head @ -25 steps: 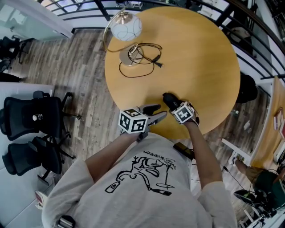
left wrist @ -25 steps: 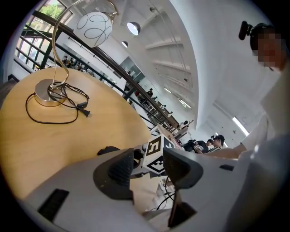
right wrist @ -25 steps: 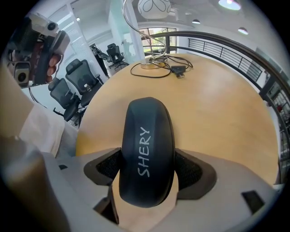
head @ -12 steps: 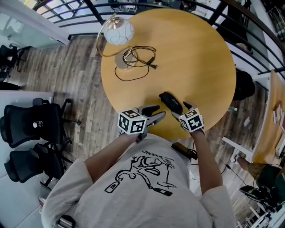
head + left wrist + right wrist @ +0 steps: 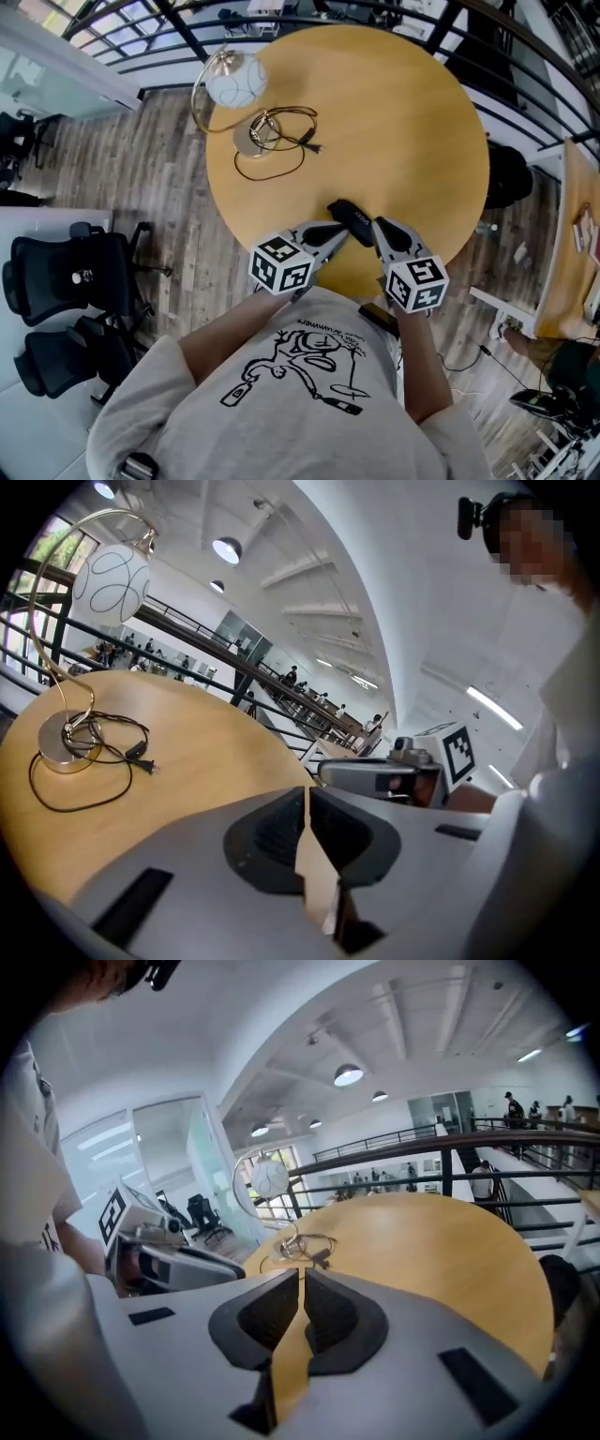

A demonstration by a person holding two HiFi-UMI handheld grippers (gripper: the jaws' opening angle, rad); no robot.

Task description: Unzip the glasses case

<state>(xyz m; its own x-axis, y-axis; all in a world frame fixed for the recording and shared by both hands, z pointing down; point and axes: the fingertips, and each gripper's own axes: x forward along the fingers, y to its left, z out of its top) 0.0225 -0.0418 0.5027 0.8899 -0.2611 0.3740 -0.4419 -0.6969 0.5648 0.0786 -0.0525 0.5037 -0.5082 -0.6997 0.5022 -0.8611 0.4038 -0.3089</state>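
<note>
A round wooden tabletop point(image 5: 403, 112) carries everything. The black glasses case point(image 5: 353, 220) lies close to the near edge of the tabletop, a little right of the middle, with its length running slantwise. It has a small light mark on the lid, too small to read, and I cannot tell if its zipper is open.

The left gripper point(image 5: 339, 230) points at the near left end of the case. Its jaws are closing, the tips already meet, and there is nothing between them. The right gripper point(image 5: 379, 225) is just beside the case on its right side. Its jaws are pressed together and they hold nothing. From the head view I cannot tell whether either tip touches the case.

Each gripper has a marker cube with black and white square patterns, the left cube point(image 5: 281, 265) and the right cube point(image 5: 417, 283); these are patterns, not letters.

Near the far left edge of the tabletop stands a lamp point(image 5: 234, 81) with a white globe and a brass-coloured base. Its dark cable point(image 5: 270, 159) lies in loose loops beside the base.

The person wears a grey T-shirt point(image 5: 300, 375) with a black drawing and one curved line of writing that cannot be read.
</note>
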